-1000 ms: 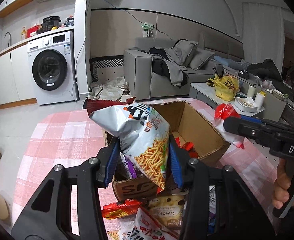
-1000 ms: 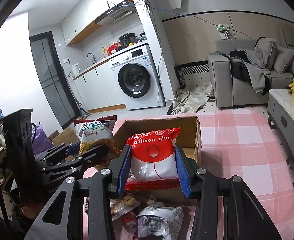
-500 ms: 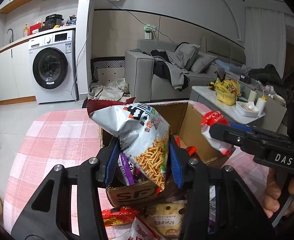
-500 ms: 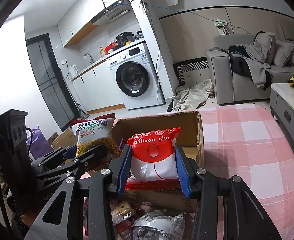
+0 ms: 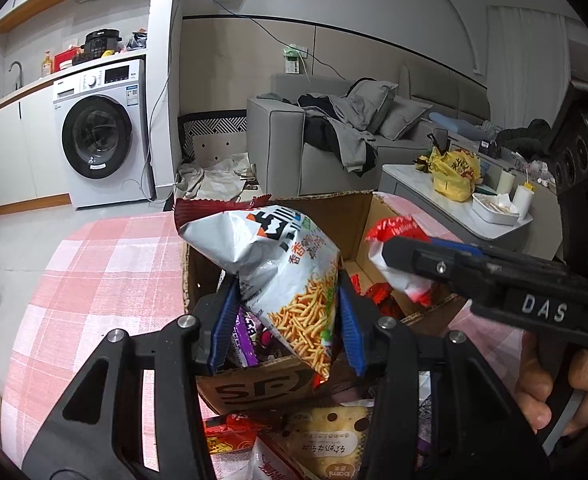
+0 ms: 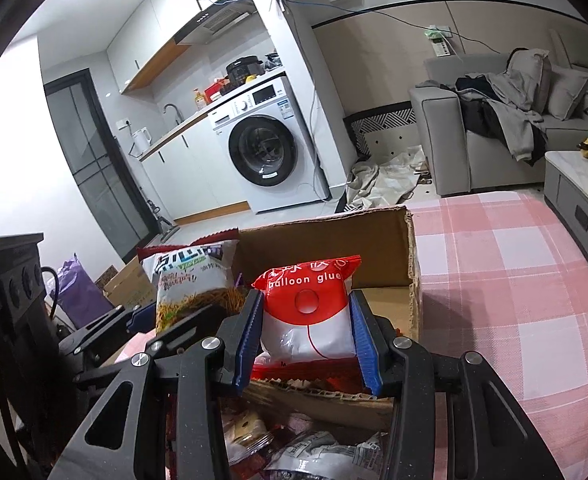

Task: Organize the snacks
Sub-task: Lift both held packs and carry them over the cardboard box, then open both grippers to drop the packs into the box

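My left gripper (image 5: 286,320) is shut on a silver bag of fried stick snacks (image 5: 290,268) and holds it over the near left part of an open cardboard box (image 5: 254,388). My right gripper (image 6: 306,320) is shut on a red and white "balloon glue" packet (image 6: 308,308) and holds it over the box (image 6: 374,240). The right gripper also shows at the right of the left wrist view (image 5: 390,256), and the left one with its bag at the left of the right wrist view (image 6: 190,280). A purple packet (image 5: 246,340) and red packets lie inside the box.
The box stands on a table with a pink checked cloth (image 5: 106,264). Loose snack packets (image 5: 326,444) lie in front of the box near me. Beyond the table are a washing machine (image 5: 102,136), a grey sofa (image 5: 334,136) and a low white table (image 5: 454,208).
Both grippers have moved closer to the box and toward each other, each still holding its packet. The right one's packet now hangs over the box's right side.
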`<state>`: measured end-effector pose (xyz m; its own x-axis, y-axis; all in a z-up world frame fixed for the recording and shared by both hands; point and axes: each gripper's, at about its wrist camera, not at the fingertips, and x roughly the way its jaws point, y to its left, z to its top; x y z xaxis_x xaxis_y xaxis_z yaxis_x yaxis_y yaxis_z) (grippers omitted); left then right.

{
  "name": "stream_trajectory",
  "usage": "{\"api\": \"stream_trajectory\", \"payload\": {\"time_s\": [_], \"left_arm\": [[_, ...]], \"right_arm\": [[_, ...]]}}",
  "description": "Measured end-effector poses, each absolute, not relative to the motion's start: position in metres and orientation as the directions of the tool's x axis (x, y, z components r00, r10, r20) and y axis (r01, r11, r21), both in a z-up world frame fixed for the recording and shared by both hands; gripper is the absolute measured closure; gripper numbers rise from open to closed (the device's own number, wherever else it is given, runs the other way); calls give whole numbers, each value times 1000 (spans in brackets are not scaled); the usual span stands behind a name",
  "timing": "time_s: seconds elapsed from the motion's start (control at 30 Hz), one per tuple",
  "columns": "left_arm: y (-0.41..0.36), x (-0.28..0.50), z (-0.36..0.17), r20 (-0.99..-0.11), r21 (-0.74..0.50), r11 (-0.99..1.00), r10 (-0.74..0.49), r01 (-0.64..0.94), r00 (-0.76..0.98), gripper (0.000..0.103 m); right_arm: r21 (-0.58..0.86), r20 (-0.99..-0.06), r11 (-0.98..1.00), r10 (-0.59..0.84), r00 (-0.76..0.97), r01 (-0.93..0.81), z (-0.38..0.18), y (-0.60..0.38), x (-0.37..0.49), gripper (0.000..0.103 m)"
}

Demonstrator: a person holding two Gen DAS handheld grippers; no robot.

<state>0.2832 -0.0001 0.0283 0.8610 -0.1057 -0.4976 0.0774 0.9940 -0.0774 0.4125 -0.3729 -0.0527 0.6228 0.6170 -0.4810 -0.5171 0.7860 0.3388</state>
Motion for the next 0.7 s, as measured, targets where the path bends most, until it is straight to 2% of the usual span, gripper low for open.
{"api": "stream_trajectory", "payload": {"time_s": [0.17,0.33,0.37,0.4,0.43,0.53,0.6,0.67,0.7], "left_arm": [[-6,291,22,-516,-63,995,-98,77,851,60],[-7,289,23,-508,-72,994,-106,81,855,60],[-5,287,25,-499,-92,992,-123,88,858,59],[-1,285,28,-497,-99,991,-130,92,858,55],[0,282,30,-495,-100,991,-130,92,859,45],[3,273,35,-476,-99,992,-120,83,871,20],[4,266,38,-470,-101,990,-131,94,873,18],[4,259,42,-474,-97,990,-137,103,870,9],[6,255,43,-477,-91,991,-128,97,870,0]], "right_arm": [[367,-494,785,620,610,-500,-57,-372,421,59],[343,-483,786,617,621,-515,-53,-375,414,49],[341,-479,786,618,624,-516,-51,-377,412,43],[346,-473,784,621,625,-516,-50,-380,410,36],[350,-468,783,622,628,-514,-48,-384,408,22],[347,-461,783,622,633,-517,-43,-393,400,5],[335,-465,794,608,643,-508,-40,-399,394,2],[337,-466,802,597,652,-493,-38,-406,387,0],[344,-469,803,596,652,-488,-38,-410,384,0]]}}
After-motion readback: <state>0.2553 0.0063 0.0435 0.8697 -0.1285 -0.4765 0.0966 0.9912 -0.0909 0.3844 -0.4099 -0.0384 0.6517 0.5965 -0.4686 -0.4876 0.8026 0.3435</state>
